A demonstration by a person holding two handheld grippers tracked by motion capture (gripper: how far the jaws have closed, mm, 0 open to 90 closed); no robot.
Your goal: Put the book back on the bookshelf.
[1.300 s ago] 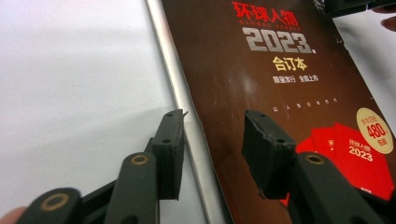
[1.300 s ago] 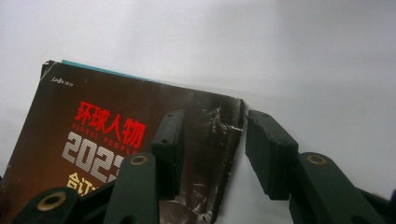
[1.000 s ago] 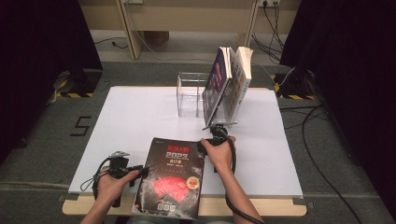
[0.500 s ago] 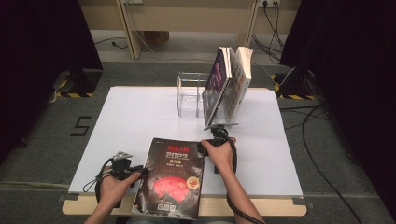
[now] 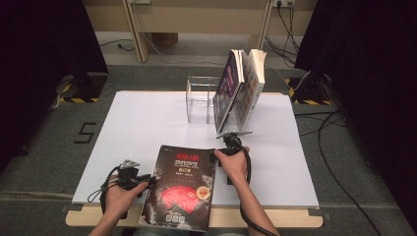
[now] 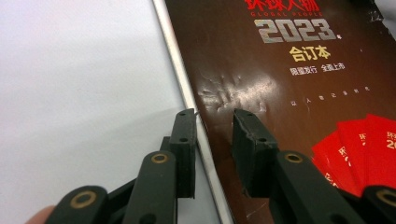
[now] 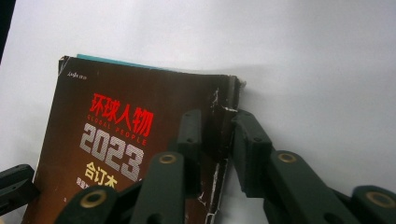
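Book (image 5: 181, 189): dark-covered volume lying flat on the white table (image 5: 147, 118), between the two grippers, its near end hanging over the table's front edge.
Left gripper (image 6: 214, 122): clenched on the book's long left edge, one jaw outside on the table side, the other on the cover.
Right gripper (image 7: 218, 125): jaws have just been closing, straddling the worn right edge near the top corner; grip looks shallow.
Risk, tear: that frayed edge could rip further under the right gripper's pull.
Risk, slip: uneven lifting may let the heavy book sag, twist and slide off the front edge.
Risk, collision: swinging it forward carelessly could topple the standing books (image 5: 242, 88) in the clear rack (image 5: 201, 98) beyond the right gripper.
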